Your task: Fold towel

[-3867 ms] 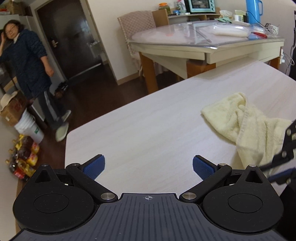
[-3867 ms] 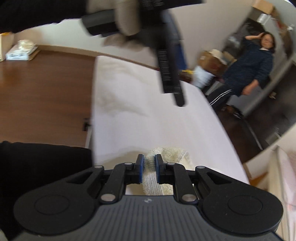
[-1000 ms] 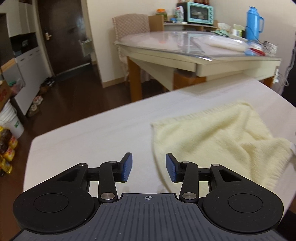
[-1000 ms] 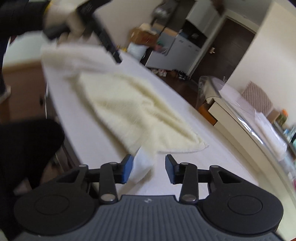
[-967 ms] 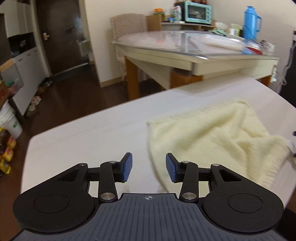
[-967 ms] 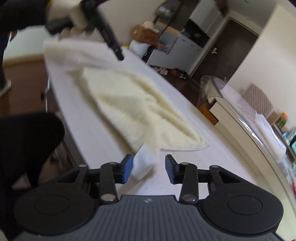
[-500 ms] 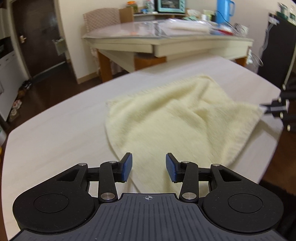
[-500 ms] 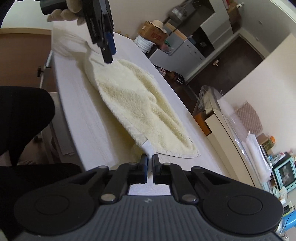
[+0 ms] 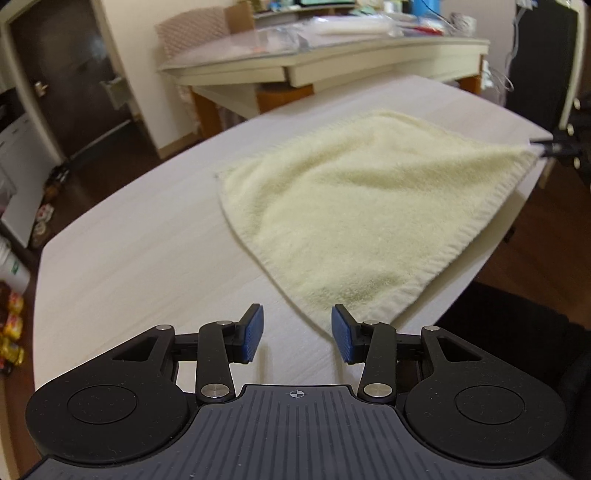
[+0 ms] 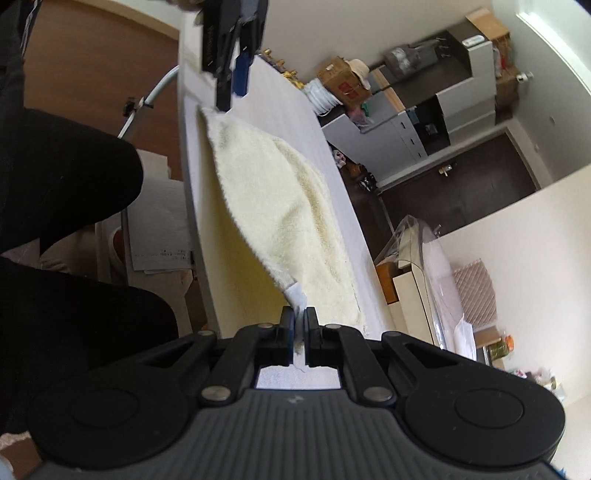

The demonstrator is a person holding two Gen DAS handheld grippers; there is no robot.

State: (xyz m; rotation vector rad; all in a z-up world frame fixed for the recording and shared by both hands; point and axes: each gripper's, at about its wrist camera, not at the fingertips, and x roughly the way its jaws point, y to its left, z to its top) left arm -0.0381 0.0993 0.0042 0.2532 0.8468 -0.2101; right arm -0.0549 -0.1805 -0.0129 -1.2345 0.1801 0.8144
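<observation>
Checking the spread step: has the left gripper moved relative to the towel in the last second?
Yes. The open left gripper has come toward the towel, whose near corner now lies between its fingers on the white table.

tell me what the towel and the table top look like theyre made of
Towel: soft terry cloth, likely cotton, pale yellow, fuzzy looped pile with a stitched hem. Table: pale wood-grain surface, matte, probably laminate; fine straight streaks show, though real wood can't be ruled out.

A lived-in home — dark wooden floor (image 9: 122, 147), a dark interior door (image 9: 70, 85), a glass-topped dining table (image 9: 332, 55) piled with household clutter, a quilted chair (image 9: 192, 33) behind it, and grey cabinets (image 10: 424, 122) stacked with cardboard boxes (image 10: 340, 83).
</observation>
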